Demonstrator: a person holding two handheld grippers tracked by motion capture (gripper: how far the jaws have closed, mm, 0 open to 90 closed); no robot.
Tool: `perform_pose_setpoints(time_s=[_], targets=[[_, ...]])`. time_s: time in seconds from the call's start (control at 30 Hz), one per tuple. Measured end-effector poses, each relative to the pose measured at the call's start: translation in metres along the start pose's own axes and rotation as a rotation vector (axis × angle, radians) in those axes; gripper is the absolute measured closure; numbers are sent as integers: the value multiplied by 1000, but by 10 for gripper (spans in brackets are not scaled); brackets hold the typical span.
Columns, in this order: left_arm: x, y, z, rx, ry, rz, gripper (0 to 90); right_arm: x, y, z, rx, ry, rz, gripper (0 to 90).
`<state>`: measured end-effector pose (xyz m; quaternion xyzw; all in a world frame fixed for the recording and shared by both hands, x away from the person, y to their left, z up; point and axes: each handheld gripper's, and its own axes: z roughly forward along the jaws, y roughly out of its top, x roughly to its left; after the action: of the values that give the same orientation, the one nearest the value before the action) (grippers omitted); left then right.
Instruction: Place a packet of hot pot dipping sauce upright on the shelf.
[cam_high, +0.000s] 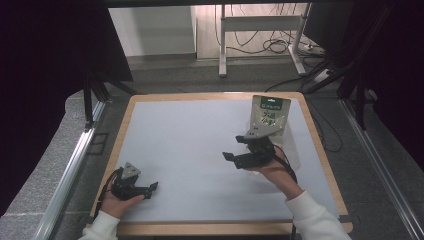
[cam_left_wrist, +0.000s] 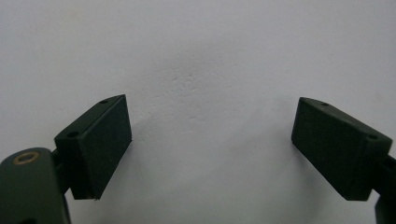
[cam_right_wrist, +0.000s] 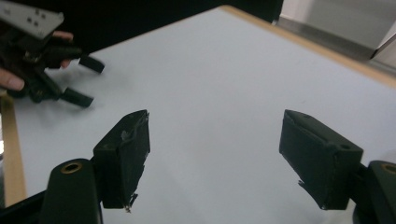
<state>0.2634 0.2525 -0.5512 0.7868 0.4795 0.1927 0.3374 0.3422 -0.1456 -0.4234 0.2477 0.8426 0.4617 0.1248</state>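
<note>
A green and white snack pouch (cam_high: 270, 116) lies flat at the back right of the white mat (cam_high: 190, 140). My right gripper (cam_high: 235, 147) hovers just in front of the pouch, pointing left, and its grey plate covers the pouch's near edge. In the right gripper view its jaws (cam_right_wrist: 215, 154) stand wide open over bare mat, with nothing between them. My left gripper (cam_high: 151, 191) rests at the front left of the mat, open and empty, with only white mat between its jaws (cam_left_wrist: 210, 144). The right gripper view also shows the left gripper (cam_right_wrist: 86, 80) far off at the top left.
The table has a wooden rim (cam_high: 215, 96) around the mat. Metal rails (cam_high: 75, 165) run along both sides of the table. Beyond the far edge, a desk frame (cam_high: 222, 45) and loose cables (cam_high: 275, 47) sit on the floor.
</note>
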Motion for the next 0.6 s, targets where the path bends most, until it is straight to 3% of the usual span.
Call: perform_pose_setpoints(time_s=[0.23, 0.37, 0.6], targets=[[0, 0, -1, -5, 0, 0, 120, 29, -14, 19, 30, 43, 9, 242], [0, 0, -1, -5, -3, 3, 120, 48, -20, 33, 54, 92, -2, 237], [0, 0, -1, -4, -5, 2, 121, 70, -31, 50, 90, 91, -47, 232]])
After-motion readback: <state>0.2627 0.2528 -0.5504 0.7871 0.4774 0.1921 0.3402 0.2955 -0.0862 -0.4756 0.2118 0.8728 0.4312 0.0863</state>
